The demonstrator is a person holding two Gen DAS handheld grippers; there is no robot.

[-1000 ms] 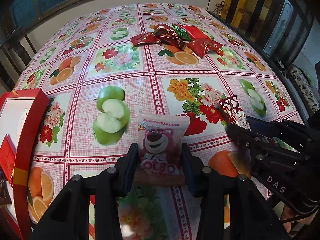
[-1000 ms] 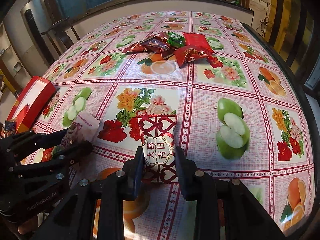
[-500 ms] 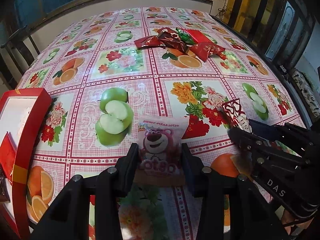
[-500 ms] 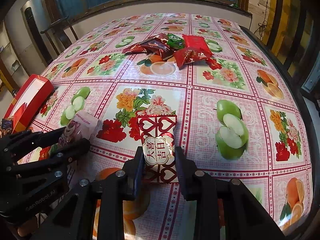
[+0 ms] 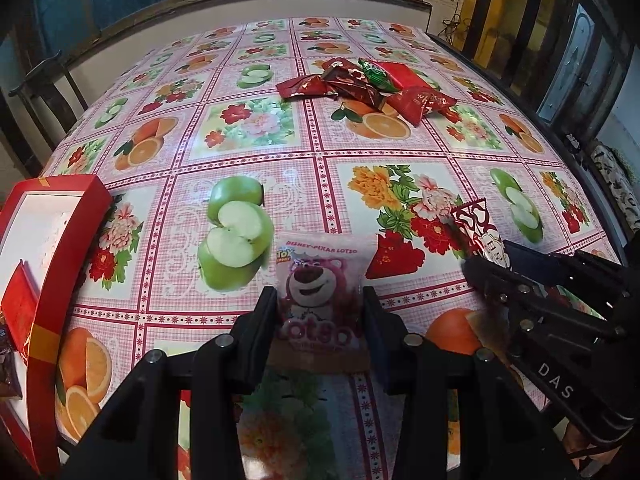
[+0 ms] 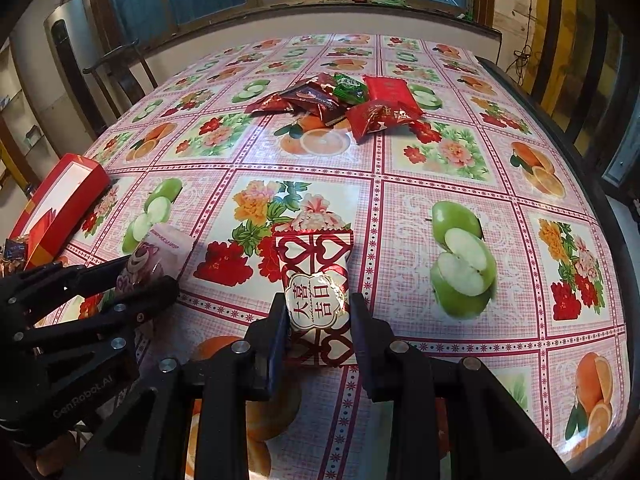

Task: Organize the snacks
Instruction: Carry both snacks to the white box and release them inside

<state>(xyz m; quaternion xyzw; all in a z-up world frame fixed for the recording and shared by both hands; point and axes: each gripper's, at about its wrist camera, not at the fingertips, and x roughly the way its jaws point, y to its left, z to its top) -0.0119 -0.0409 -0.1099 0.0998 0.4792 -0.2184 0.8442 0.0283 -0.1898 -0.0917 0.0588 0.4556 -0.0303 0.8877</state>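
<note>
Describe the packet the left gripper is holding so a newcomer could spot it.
On the fruit-print tablecloth, near its front edge, the left gripper is shut on a pale pink packet. Unlike the red packets piled farther back, it shows a pink cartoon bear.

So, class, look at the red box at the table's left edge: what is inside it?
The red box shows a white lining and a red packet lying inside. Its nearer end runs off the frame, so anything more in it cannot be seen.
</note>
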